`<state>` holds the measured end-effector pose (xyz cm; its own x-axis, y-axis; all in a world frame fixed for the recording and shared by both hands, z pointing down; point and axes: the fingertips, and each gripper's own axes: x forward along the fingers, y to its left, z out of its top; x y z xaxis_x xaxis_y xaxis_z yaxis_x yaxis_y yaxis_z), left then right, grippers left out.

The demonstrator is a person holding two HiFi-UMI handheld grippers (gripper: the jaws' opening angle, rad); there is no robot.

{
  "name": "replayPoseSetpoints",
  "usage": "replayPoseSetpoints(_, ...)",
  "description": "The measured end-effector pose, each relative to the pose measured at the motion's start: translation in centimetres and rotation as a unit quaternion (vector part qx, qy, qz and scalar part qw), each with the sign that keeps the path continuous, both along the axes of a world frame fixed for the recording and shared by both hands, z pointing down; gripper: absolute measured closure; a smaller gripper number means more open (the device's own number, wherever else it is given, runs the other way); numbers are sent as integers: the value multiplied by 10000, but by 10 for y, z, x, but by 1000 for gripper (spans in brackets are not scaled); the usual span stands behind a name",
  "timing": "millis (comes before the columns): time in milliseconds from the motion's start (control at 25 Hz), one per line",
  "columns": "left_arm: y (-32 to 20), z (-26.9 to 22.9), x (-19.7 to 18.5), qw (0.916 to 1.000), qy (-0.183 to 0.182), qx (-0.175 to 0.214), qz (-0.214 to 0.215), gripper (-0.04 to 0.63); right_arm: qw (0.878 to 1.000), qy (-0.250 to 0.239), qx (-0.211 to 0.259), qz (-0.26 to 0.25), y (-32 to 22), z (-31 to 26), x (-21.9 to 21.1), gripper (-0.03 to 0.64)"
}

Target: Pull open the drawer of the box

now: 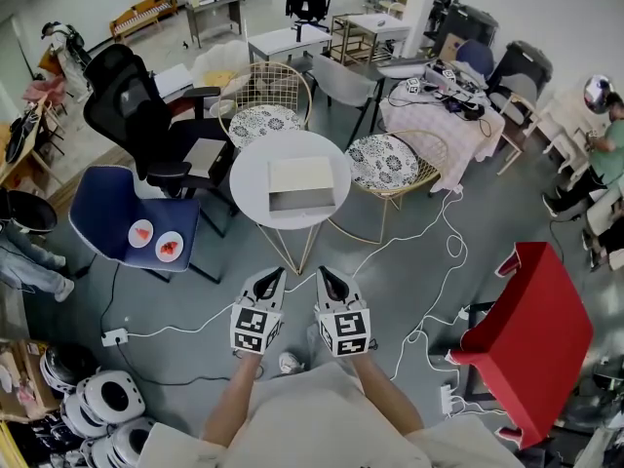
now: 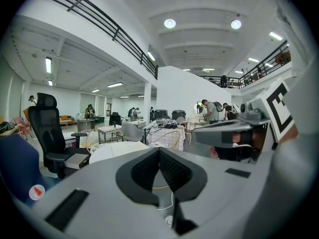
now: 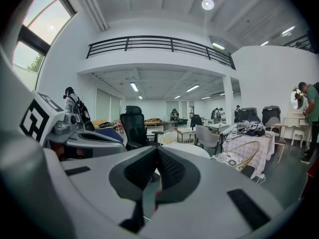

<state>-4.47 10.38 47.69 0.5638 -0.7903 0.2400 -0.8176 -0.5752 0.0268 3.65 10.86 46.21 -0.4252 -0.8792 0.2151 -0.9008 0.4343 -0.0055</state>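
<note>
Two grey hand-held grippers with black-and-white marker cubes: left gripper, right gripper, jaws of both together on nothing. Pale beige rectangular box sits at twelve o'clock on round white table; the head view alone shows its top.

No legible text, brands or numbers anywhere, only black-and-white square code markers on the left claw and right claw.
</note>
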Motion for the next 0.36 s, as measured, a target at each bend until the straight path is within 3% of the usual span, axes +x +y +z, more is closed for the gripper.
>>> replayPoseSetpoints(360,0,2,-3,10000,31,-7,-10,584,10000,-14,5,19,-2,-1,-3,601)
